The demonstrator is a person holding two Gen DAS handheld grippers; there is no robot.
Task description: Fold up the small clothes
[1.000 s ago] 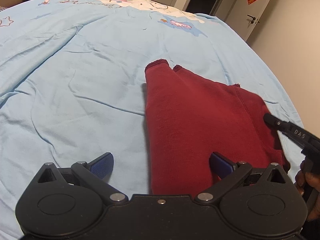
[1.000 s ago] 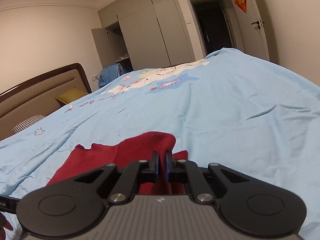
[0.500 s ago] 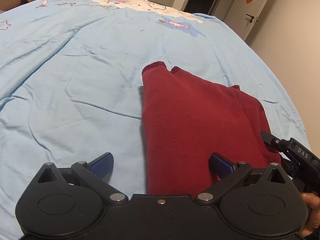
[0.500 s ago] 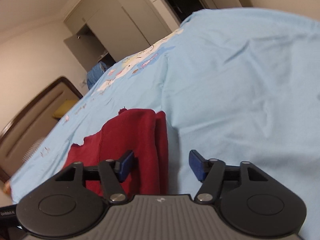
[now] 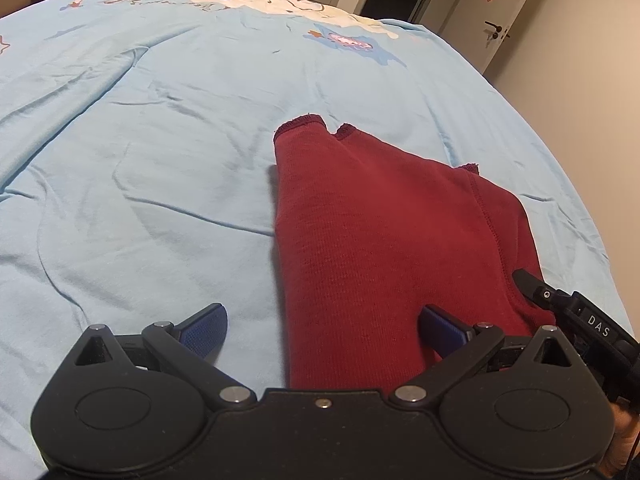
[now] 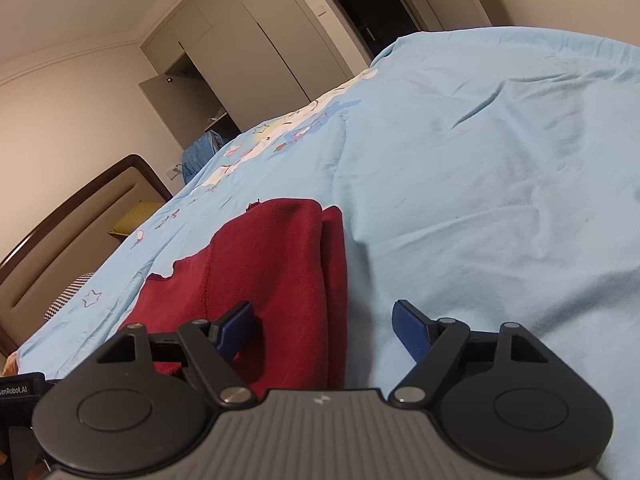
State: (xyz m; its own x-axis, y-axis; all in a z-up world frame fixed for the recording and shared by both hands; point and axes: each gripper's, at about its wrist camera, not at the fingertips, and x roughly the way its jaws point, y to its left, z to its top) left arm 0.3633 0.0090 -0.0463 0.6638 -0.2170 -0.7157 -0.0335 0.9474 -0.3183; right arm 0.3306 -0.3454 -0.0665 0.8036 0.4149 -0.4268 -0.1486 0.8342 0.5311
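Though folded — dark-red garment (image 5: 372,240), layered.

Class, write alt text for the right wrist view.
A folded dark red garment lies on a light blue bedsheet, its edge between the fingers of the opening right claw. A headboard and wardrobe stand behind.

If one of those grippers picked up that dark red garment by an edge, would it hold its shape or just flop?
The dark red garment would probably flop: it is soft knit, lying flat in folded layers on the blue bedsheet. Lifted by one edge, the layers would likely slide apart and undo the fold. It looks light, and its textured weave should not slip easily.
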